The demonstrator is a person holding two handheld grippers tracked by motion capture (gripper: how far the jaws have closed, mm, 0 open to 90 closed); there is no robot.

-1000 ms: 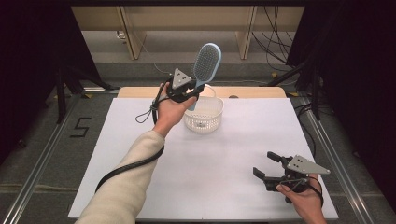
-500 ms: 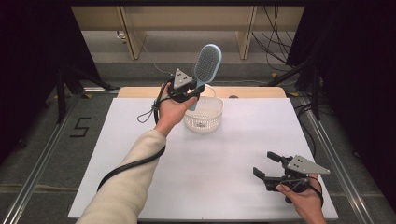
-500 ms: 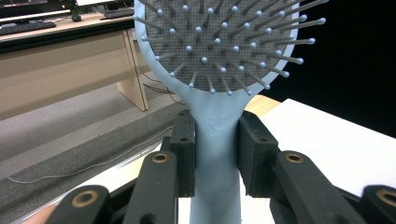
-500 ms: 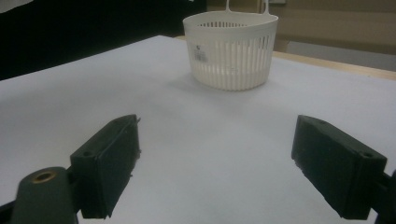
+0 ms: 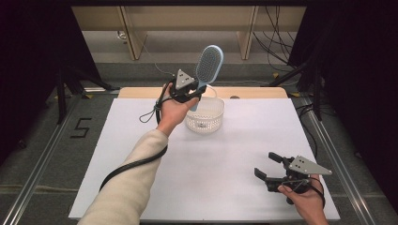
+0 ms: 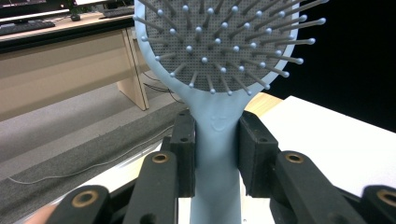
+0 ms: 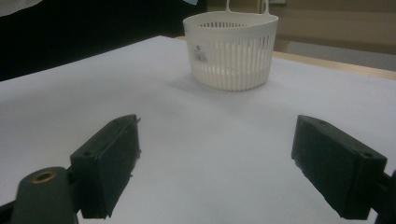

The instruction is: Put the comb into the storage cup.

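Standing toward the far end of the white counter [image 5: 225, 168], the round cream plastic basket [image 5: 205, 117] has slotted, ribbed walls, a band of small holes under its rim and a thin wire-like handle at the back; what lies inside it cannot be told from these views. A small dark label [image 7: 199, 54] sits on its side wall, too small to read. Beside the counter, on the floor at the left, a dark figure "5" [image 5: 80, 127] is marked.

The left gripper [image 5: 191, 91], raised just above the basket's near-left rim, has its fingers [image 6: 183, 140] clamped on the smooth stem of a pale blue hairbrush [image 5: 208, 65], which stands upright and tilted. Its oval head carries a grey dotted cushion with ball-tipped bristles.

The right gripper [image 5: 268, 167] rests near the counter's near-right corner, its fingers [image 7: 109, 161] spread wide with nothing between them, well apart from the basket.
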